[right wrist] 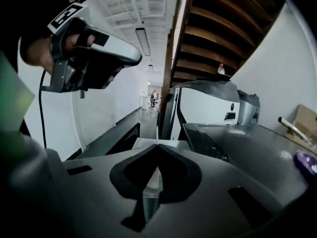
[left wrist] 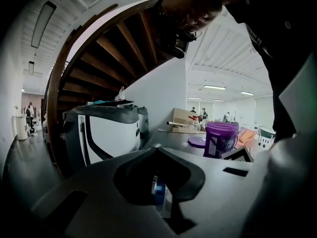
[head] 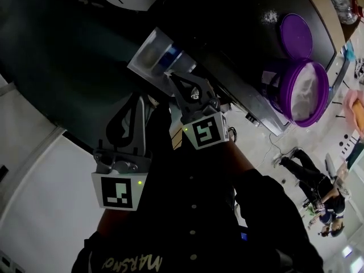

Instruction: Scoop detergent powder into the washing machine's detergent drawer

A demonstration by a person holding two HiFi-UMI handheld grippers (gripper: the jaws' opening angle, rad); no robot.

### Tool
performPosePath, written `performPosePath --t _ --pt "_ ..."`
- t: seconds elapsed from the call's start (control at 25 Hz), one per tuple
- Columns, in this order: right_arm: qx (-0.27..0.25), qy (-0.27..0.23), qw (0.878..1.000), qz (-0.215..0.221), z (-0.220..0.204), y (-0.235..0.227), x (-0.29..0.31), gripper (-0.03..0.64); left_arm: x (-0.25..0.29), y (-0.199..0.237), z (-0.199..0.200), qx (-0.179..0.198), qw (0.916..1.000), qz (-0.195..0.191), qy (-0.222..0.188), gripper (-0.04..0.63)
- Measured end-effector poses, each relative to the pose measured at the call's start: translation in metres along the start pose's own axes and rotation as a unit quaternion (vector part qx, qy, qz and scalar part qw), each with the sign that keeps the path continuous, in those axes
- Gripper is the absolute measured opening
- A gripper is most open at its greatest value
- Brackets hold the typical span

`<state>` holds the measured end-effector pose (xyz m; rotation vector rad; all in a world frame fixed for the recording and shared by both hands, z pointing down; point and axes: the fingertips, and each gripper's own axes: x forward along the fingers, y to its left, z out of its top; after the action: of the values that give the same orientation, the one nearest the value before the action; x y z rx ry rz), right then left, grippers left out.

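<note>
A: Starting at the right hand-held gripper (head: pixel 172 77): jaws pinched shut, tips right against the near edge of the detergent drawer (head: pixel 151 54). And the other?

B: Same for the left hand-held gripper (head: pixel 137 98): clamped shut, empty, just short of that drawer. Drawer pulled out from the washing machine (head: pixel 227 16), blue insert (head: pixel 170 54) showing.

A: And the powder?

B: Off to the right on the machine's top: open purple tub (head: pixel 274 87), white powder (head: pixel 304 87) inside, lid (head: pixel 296 36) flat beside it.
</note>
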<state>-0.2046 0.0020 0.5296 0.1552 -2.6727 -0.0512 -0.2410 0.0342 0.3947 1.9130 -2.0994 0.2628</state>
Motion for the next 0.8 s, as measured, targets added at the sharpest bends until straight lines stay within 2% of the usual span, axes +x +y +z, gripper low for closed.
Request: performPosePath --t 0.08,0.2,0.36,0.52,0.8 --pt "0.045 -0.017 0.999 -0.004 0.001 -0.005 0.001 0.031 0.002 -0.001 -0.002 -0.001 1.0 -0.002 0.003 0.005" --pt "0.128 -0.048 0.991 -0.012 0.002 -0.014 0.001 0.032 0.005 -0.003 -0.005 -0.004 1.0 -0.006 0.006 0.005" --pt "0.225 -0.061 0.972 -0.012 0.0 -0.019 -0.001 0.032 0.01 -0.006 -0.007 -0.009 0.9999 -0.012 0.007 0.005" --pt "0.309 -0.071 0.948 -0.023 -0.01 -0.025 -0.002 0.031 0.013 -0.01 -0.009 -0.01 0.9998 -0.018 0.009 0.005" --pt "0.377 -0.063 0.923 -0.042 -0.025 -0.032 -0.004 0.032 0.014 -0.01 -0.011 -0.012 0.9997 -0.018 0.012 0.005"
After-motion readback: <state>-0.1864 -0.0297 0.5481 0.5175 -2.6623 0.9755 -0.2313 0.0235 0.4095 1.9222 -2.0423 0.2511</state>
